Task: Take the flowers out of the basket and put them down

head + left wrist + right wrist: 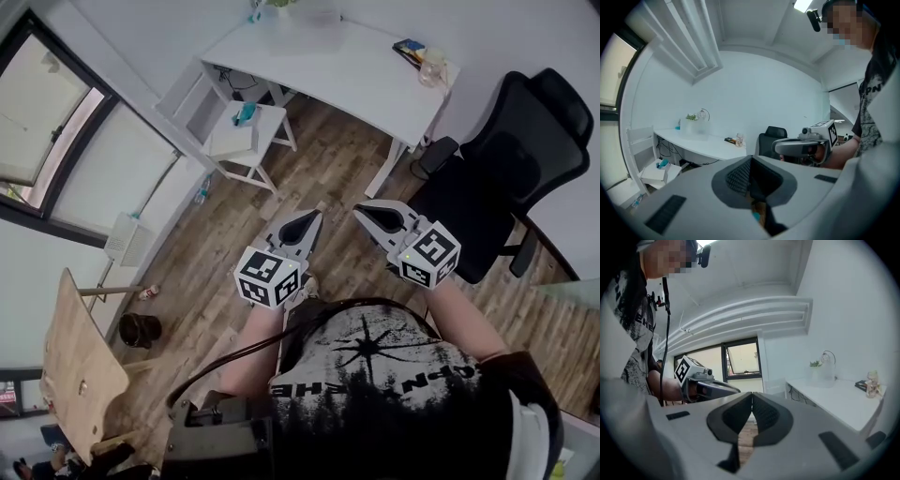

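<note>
The basket (pixel 697 123) is a pale see-through one with a wire handle and green sprigs of flowers. It stands at the far end of the white desk (pixel 347 70), also seen in the right gripper view as the basket (pixel 823 372). My left gripper (pixel 313 218) and right gripper (pixel 362 212) are held side by side at waist height over the wooden floor, well short of the desk. Both point roughly level toward it. Each has its jaws together with nothing between them. In the left gripper view the right gripper (pixel 780 146) shows beside mine.
A black office chair (pixel 511 155) stands right of the desk. A white stool (pixel 246 133) with a teal item sits at the desk's left. A glass (pixel 433 67) and a phone lie on the desk's right end. A wooden chair (pixel 80 366) and a dark bin (pixel 141 329) are at my left.
</note>
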Motion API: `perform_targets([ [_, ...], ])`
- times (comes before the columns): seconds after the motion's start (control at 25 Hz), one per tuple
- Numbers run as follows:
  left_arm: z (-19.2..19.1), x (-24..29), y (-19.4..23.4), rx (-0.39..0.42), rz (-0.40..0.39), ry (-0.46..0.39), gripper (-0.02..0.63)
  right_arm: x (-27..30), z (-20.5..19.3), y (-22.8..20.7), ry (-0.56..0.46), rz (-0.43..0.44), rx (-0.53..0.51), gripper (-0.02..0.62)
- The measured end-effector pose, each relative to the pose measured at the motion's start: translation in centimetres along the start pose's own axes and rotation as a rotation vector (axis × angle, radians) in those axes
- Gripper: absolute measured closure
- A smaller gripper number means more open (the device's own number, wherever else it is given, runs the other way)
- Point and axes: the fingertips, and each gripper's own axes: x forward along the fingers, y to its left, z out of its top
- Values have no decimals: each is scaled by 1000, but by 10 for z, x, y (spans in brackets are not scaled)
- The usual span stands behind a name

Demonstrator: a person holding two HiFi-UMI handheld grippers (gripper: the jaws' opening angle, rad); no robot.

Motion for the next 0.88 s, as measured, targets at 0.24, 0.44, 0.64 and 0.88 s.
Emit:
perform_targets([
  [0.24,-7,0,14,-14,11,4,595,15,-8,-1,23,-8,-17,578],
  [0.44,-11,9,38,-23,0,7,595,38,-13,-11,41,-19,-24,578],
  [0.64,3,21,75,-16,-42,2,595,75,-10,-32,57,-40,-32,578],
  [0.88,26,37,143,15,-86,7,595,133,2,-63,45,-95,-22,578],
])
